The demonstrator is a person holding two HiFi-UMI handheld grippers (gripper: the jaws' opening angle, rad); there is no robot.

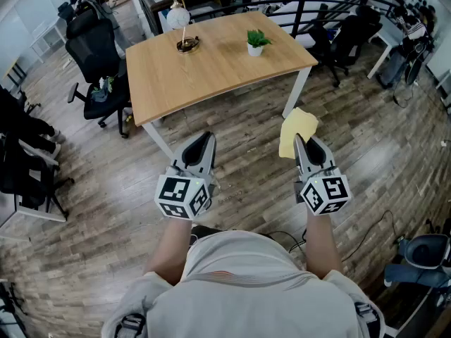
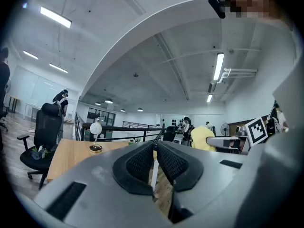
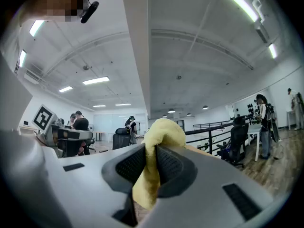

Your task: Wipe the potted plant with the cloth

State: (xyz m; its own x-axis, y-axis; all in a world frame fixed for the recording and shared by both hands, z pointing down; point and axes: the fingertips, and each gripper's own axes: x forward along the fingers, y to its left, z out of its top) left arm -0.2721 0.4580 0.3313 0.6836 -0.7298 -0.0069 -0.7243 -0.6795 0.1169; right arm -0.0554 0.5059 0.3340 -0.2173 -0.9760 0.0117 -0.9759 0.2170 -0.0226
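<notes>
My right gripper [image 1: 301, 144] clamps the cloth [image 1: 297, 127]; the left gripper [image 1: 205, 141] is closed and empty. Wiping unbraced, I risk toppling the potted plant [image 1: 256, 42] on the table [image 1: 211, 72].

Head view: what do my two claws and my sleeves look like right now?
The left claw and the right claw are both pale grey, tapering wedge shapes with black textured pads. Each carries a cube at its rear, faced with black-and-white square markers. The person wears a light short-sleeved shirt.
</notes>
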